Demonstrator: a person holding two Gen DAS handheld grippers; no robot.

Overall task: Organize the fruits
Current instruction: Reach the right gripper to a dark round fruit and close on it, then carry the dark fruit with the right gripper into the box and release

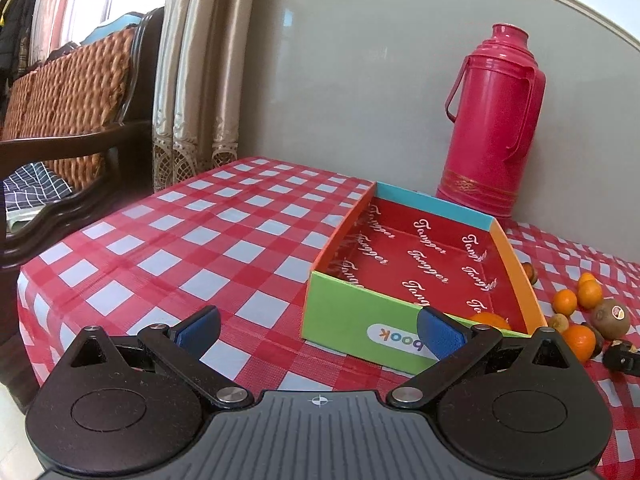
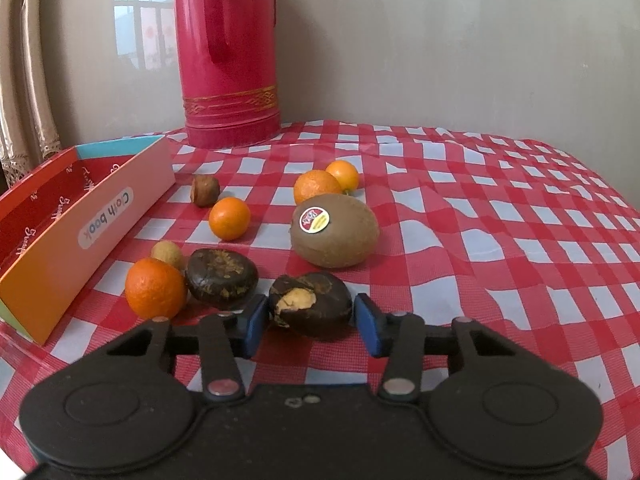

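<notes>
A colourful open box with a red inside stands on the checked table; one orange lies in its near right corner. My left gripper is open and empty just before the box's green wall. In the right wrist view the box is at the left. My right gripper is open, its pads either side of a dark brown fruit with a pale broken patch, apart from it. Another dark fruit, several oranges and a kiwi lie nearby.
A tall pink thermos stands at the back against the wall, behind the box. Two small brown fruits lie by the box's side. A wooden sofa and curtains are left of the table edge.
</notes>
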